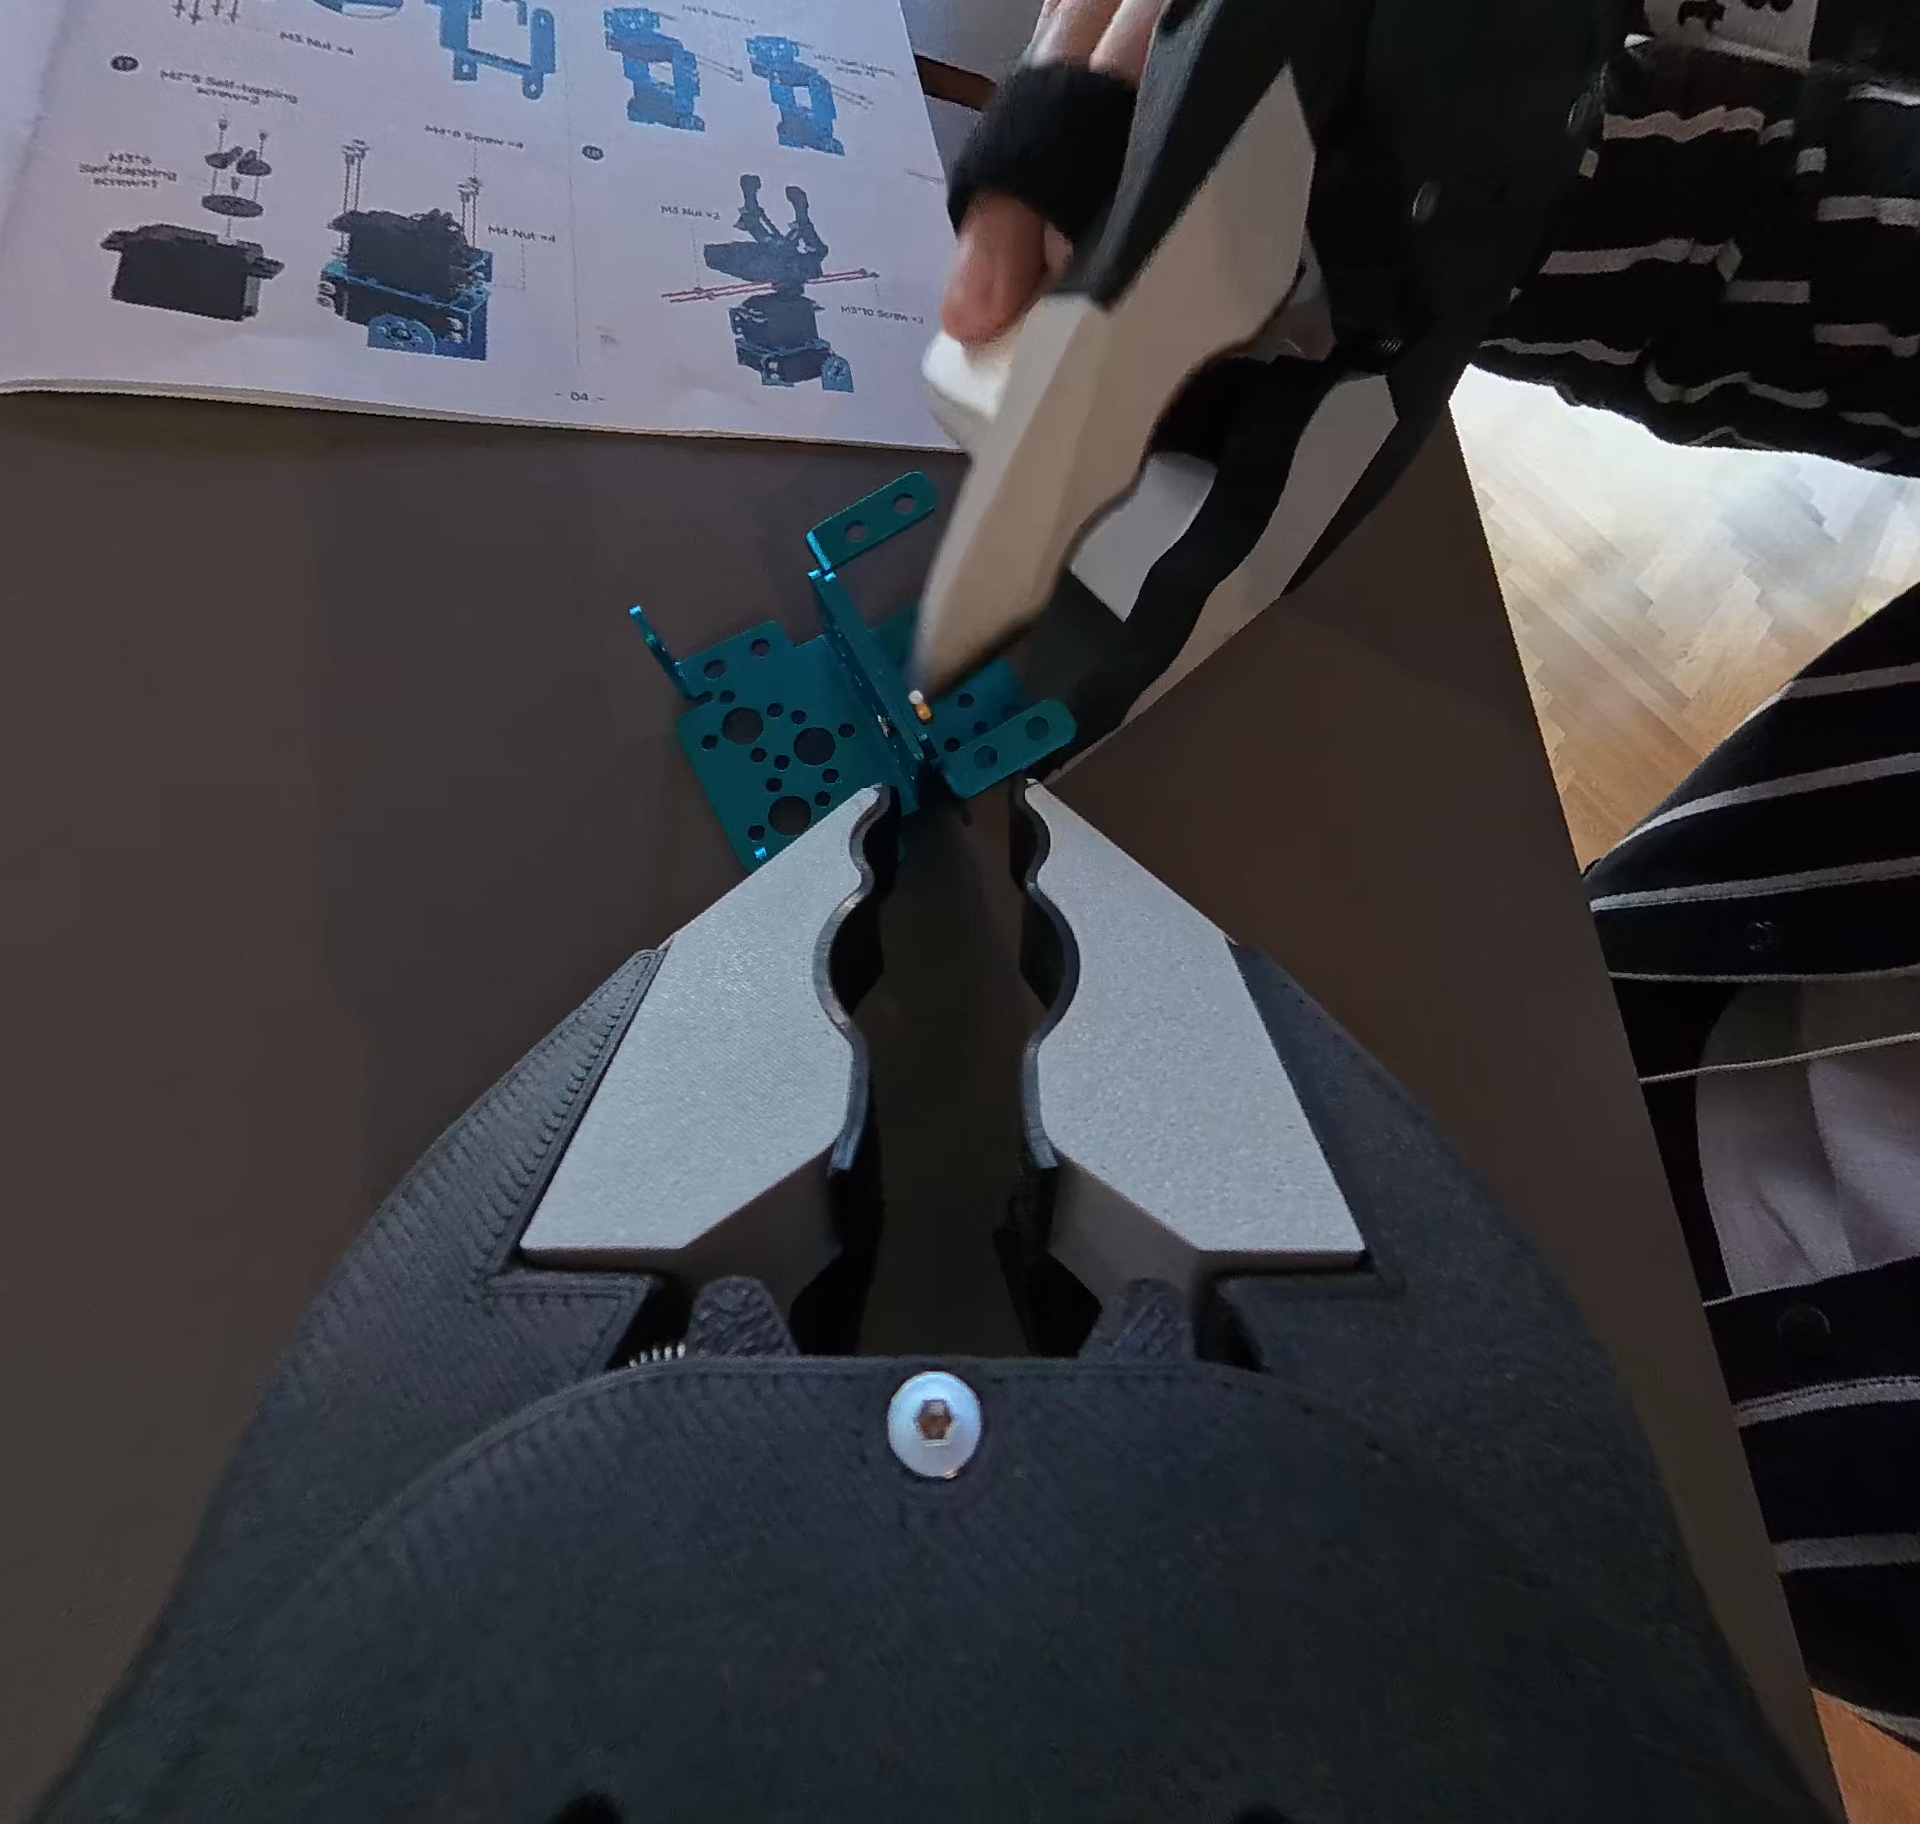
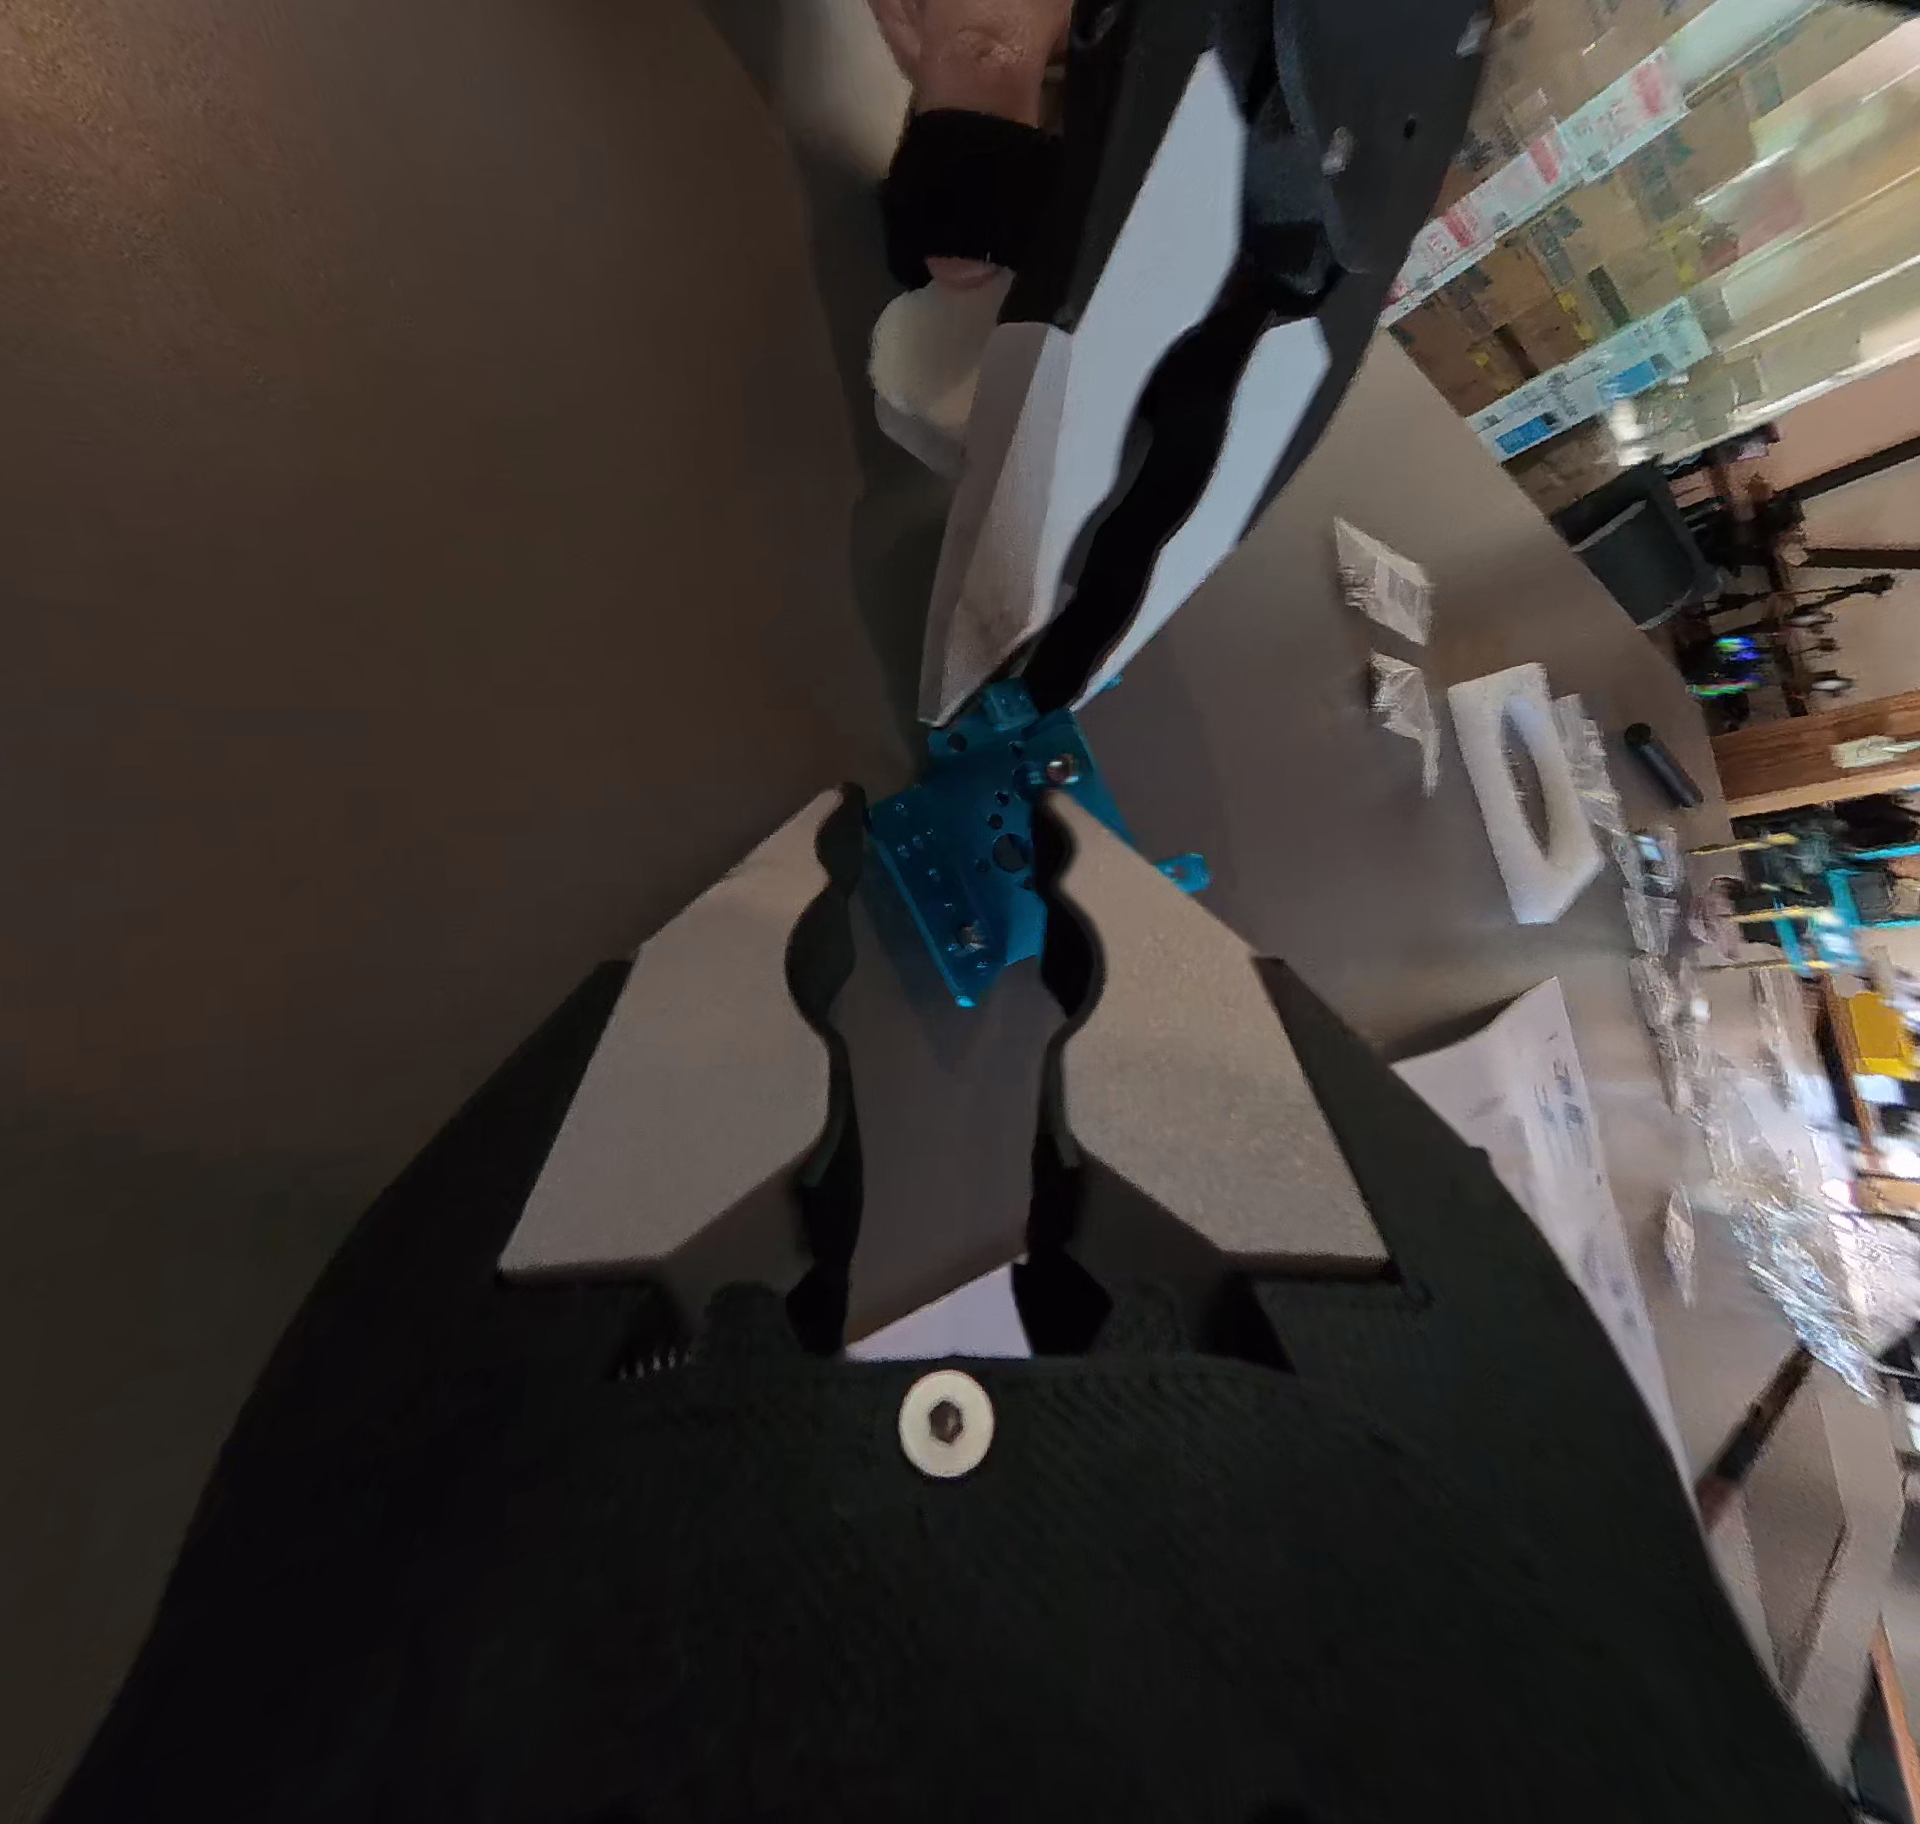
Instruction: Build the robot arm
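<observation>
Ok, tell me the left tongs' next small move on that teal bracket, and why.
Probably close the left tongs gently on the teal bracket: its upright flange sits between their parted tips, and the right tongs are at a small screw on it, so it could slide.

daylight from right, floor glare | tabletop dim | right view motion-blurred | fisheye edges

Black printed grippers (image 1: 948, 798), grey wavy jaws, striped sleeve (image 1: 1714, 247).

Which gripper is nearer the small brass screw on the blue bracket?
Right. The right gripper has one tip at the brass screw; the left gripper is at the blue bracket's edge.
</observation>
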